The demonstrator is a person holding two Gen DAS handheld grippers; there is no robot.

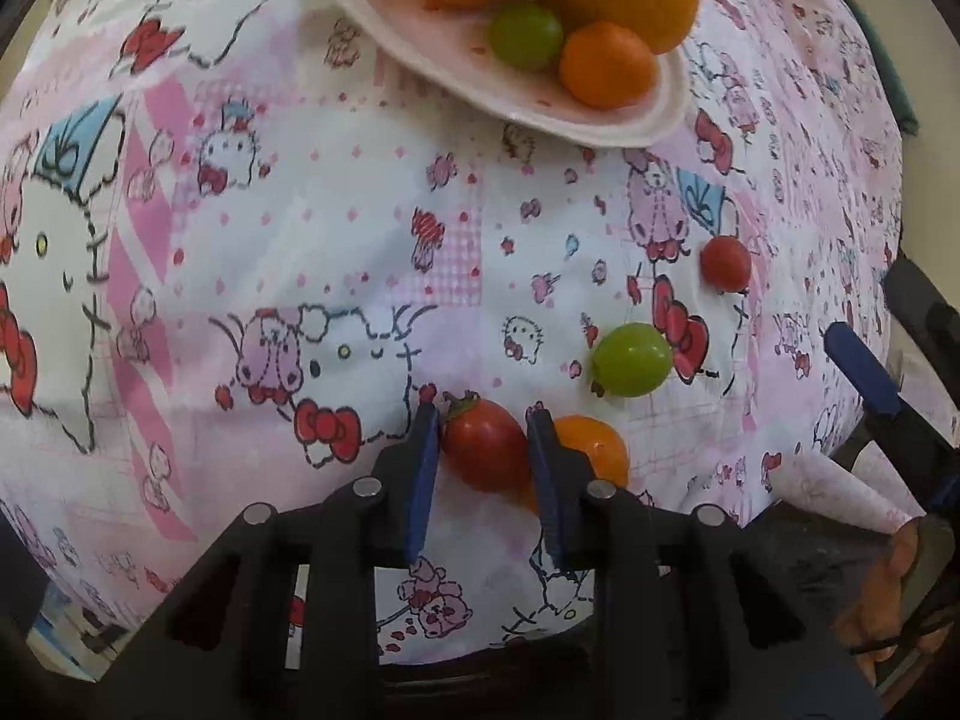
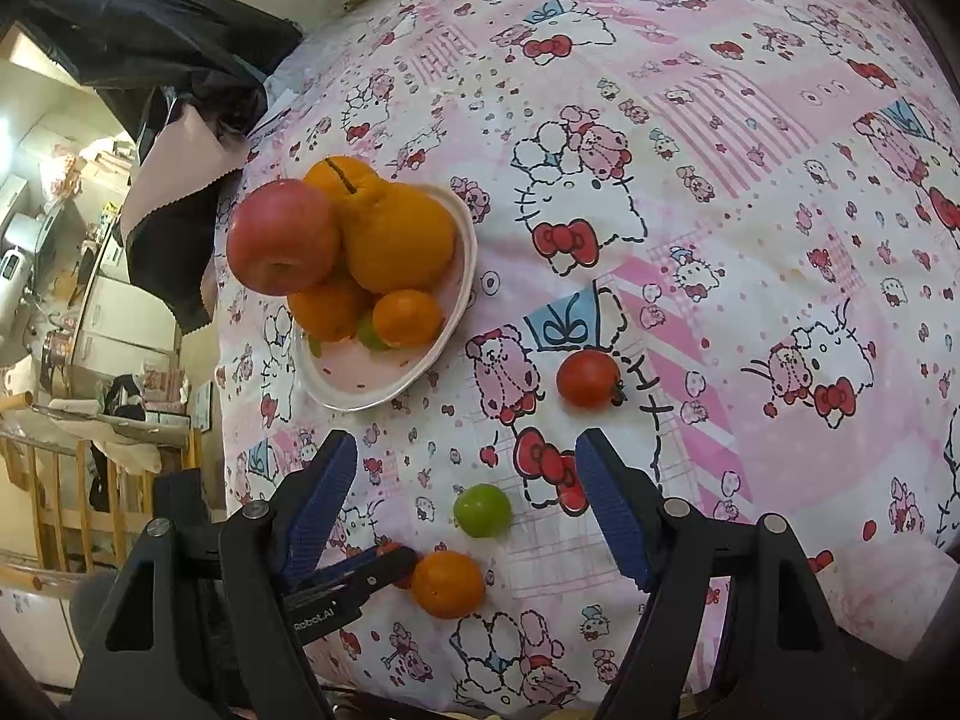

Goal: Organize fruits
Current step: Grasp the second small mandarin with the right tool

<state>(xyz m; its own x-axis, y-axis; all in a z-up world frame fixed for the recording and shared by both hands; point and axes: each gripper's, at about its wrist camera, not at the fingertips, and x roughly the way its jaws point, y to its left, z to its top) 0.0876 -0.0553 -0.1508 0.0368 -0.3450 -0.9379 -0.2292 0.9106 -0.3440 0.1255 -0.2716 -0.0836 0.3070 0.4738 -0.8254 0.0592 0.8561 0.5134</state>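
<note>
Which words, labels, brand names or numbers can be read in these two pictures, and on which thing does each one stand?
"Robot.AI": white letters on the black body of the left hand-held gripper, seen in the right wrist view; the first letters are partly hidden.
Bed sheet: only cartoon drawings, no words to read.
Plate and fruits: no label visible.
Shelves in the room behind: any print is too small and blurred to read.

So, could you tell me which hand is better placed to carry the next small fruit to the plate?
Left. The left gripper is shut on a red tomato, ready to lift toward the plate. The right gripper hangs open and empty.
</note>
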